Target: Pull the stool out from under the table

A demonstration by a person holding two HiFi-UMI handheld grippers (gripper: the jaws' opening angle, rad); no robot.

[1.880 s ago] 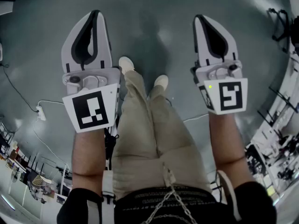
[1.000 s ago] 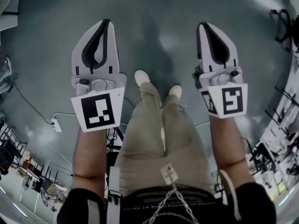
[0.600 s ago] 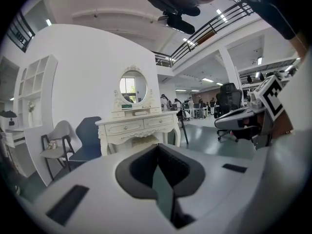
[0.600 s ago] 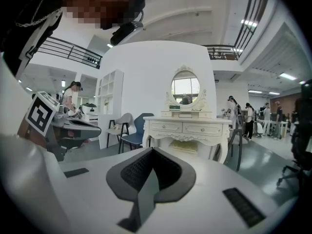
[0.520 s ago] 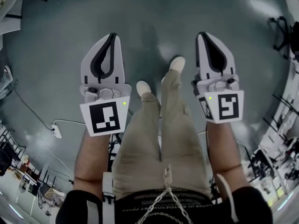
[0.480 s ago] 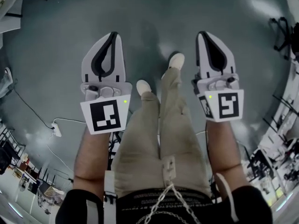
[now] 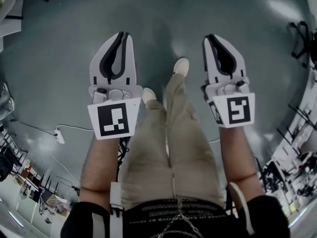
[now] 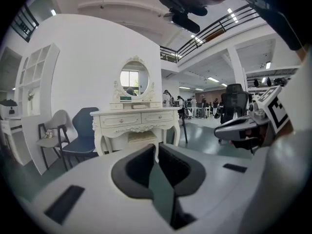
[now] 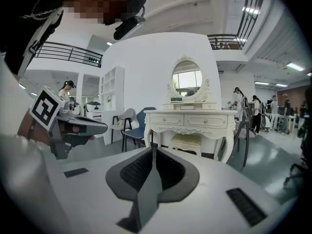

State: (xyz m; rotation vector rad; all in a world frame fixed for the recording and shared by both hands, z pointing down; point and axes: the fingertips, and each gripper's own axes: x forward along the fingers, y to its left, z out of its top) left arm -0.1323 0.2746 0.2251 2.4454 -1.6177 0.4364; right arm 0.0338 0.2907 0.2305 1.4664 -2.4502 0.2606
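A cream dressing table [image 8: 139, 120] with an oval mirror [image 8: 134, 79] stands a few steps ahead against a white wall. A cream padded stool [image 8: 141, 137] is tucked under the table [image 9: 192, 122], between its legs; the stool [image 9: 186, 143] also shows past the right jaws. My left gripper [image 7: 122, 36] and right gripper [image 7: 210, 37] are held side by side over the grey floor, both shut and empty. The left gripper [image 8: 156, 146] and the right gripper [image 9: 154, 148] point at the table, well short of it.
A blue chair [image 8: 82, 136] and a grey chair [image 8: 51, 133] stand left of the table, beside a white shelf unit [image 8: 31, 87]. A black office chair [image 8: 234, 97] and several people are farther right. A power strip with cable [image 7: 59, 136] lies on the floor at left.
The person's feet have stepped forward and the floor has slid past. Both grippers stay shut; the left one has drifted a little up and to the right in the head view.
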